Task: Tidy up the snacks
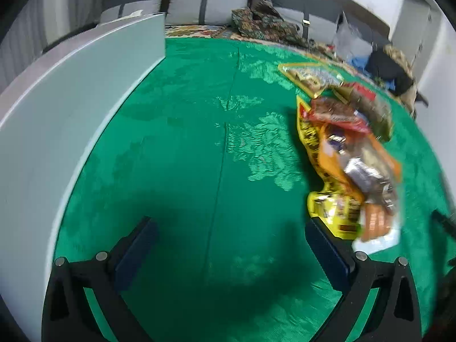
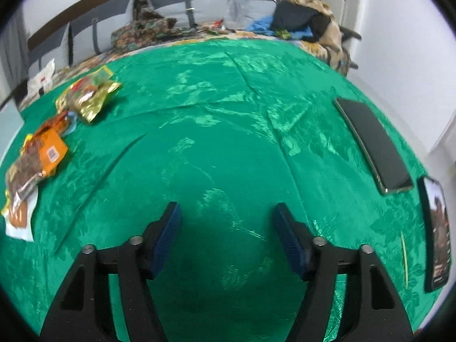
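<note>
Left of the snack pile [image 1: 347,159], a pale box [image 1: 71,108] runs out of frame. The blurred pile hides its lower packets; it lies just right of the left gripper [image 1: 230,245], whose jaws are spread and empty. Farther right, the right gripper [image 2: 226,236] gapes, empty, over green cloth [image 2: 228,114].

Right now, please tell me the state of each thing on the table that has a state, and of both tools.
Left tool: open, empty.
Right tool: open, empty.
Snack packets: heaped and overlapping on the green cloth, not sorted.
Gold packet: lying flat, apart from the heap.
First phone: screen dark.
Second phone: screen lit.
White box: contents not visible.
</note>
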Demonstrator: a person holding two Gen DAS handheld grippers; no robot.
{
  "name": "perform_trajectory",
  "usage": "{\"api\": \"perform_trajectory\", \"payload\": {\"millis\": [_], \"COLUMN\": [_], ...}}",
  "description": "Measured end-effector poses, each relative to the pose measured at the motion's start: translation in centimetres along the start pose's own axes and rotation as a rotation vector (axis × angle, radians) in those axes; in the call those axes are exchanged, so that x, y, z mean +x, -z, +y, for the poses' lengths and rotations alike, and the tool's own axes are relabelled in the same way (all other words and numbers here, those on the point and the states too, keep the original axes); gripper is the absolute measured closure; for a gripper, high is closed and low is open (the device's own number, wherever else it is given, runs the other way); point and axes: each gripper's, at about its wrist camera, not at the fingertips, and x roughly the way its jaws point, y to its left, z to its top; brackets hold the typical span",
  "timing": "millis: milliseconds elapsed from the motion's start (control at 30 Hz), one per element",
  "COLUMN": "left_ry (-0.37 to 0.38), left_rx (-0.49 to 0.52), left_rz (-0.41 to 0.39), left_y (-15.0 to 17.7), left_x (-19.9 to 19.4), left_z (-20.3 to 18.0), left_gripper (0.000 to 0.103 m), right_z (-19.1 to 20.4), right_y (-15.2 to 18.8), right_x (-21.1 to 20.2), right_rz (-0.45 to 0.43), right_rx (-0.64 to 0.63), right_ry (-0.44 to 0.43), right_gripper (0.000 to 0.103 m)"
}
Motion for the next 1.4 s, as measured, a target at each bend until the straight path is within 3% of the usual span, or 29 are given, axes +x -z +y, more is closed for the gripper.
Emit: {"api": "perform_trajectory", "payload": {"millis": [300,1400], "left_ry": [-0.057,-0.054], "left_rx": [0.079,0.078], "left_rz": [-0.012,-0.015], "left_y": [0.23,0.06], "left_x": [0.44,0.68], "left_z": [-0.65,-0.68], "left_gripper": [0.0,0.0], "right_z": [0.15,-0.19], "right_y": [0.14,0.09], "right_x": [0.15,0.13], "right_rz": [0.009,0.01], "right_rx": [-0.007,-0.003], "right_ry": [0.013,0.015], "right_gripper": [0.021,0.018]}}
